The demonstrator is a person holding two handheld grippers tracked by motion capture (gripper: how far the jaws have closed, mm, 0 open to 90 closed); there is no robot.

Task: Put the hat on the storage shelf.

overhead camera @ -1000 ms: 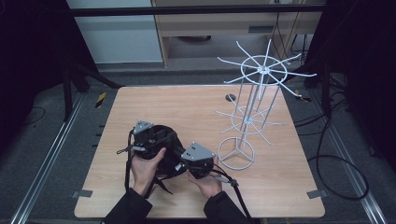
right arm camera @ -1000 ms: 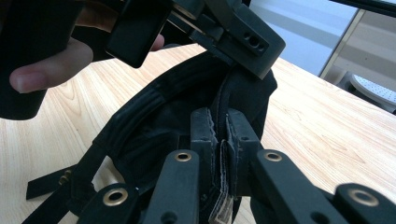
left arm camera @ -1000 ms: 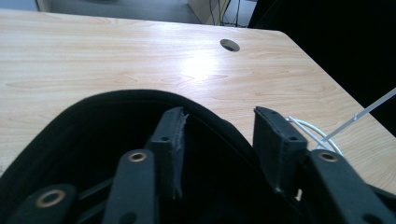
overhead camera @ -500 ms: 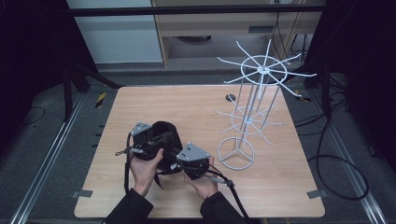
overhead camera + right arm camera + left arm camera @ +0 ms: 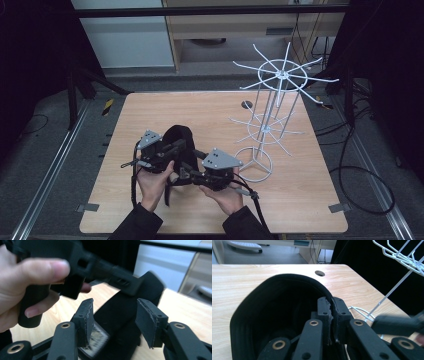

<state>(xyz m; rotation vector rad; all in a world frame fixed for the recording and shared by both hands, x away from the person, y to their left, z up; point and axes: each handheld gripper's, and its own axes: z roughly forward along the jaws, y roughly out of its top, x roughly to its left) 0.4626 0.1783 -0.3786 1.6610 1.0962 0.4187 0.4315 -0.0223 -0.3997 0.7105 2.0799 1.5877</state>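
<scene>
A black fabric cap [image 5: 181, 141] is held just above the wooden table [image 5: 210, 110], between both grippers. My left gripper [image 5: 331, 317] is shut on the cap's rim [image 5: 287, 277], with the fabric pinched between its pads. In the high view the left gripper [image 5: 170, 149] is at the cap's left side. My right gripper [image 5: 113, 317] is open, and a fold of the cap [image 5: 120, 307] lies between its jaws, which are well apart. From above, the right gripper [image 5: 194, 175] comes at the cap from the front right.
A white wire rack [image 5: 274, 95] with spoke arms on two tiers stands on a ring base [image 5: 255, 162] just right of the hands. A round cable hole [image 5: 246, 104] lies at the table's far side. The person's hand [image 5: 30, 277] holds the left gripper.
The cap now stands more upright between the grippers. The right gripper has shifted slightly around the cap's near side. The left gripper has stayed clamped on the rim.
</scene>
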